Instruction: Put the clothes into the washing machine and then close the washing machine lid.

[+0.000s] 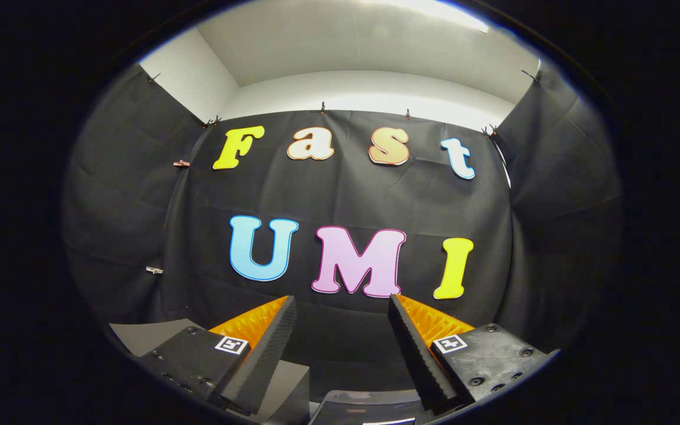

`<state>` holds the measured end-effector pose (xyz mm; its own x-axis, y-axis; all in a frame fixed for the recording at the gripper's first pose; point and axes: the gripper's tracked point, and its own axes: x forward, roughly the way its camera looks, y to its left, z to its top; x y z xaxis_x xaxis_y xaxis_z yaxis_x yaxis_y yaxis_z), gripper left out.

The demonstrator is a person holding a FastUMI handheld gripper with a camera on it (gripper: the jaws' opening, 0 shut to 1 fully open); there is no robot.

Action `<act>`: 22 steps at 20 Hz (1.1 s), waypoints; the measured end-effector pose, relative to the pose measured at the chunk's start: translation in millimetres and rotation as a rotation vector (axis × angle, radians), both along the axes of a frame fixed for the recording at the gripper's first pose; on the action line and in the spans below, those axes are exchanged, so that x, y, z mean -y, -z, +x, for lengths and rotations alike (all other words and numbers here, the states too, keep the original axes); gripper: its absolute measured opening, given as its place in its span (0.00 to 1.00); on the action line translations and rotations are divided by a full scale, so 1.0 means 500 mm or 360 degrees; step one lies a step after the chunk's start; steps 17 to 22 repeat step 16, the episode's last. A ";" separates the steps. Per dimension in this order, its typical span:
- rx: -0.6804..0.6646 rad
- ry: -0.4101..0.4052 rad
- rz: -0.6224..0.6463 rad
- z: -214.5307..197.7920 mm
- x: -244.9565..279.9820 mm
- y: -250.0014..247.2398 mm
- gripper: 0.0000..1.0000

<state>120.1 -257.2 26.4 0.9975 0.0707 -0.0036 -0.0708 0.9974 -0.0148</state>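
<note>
My gripper (343,302) is held up and level, facing the booth's black back wall, with its fingers (269,348) spread wide and nothing between them. Below and between the fingers a dark, rounded edge (363,404) of some object peeks in; I cannot tell what it is. A grey flat surface (145,335) shows beside the left finger.
Black cloth walls (115,195) close the booth at the back and on both sides, pinned up with small clips. A white wall and a lit ceiling (369,53) rise above the cloth.
</note>
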 end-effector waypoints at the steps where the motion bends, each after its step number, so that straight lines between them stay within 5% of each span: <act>1: -0.0008 0.0000 0.0009 0.005 0.002 -0.005 0.98; 9: -0.0055 -0.0090 -0.0090 0.020 0.001 -0.037 0.98; 22: -0.0018 -0.0037 -0.0054 0.023 0.009 -0.053 0.98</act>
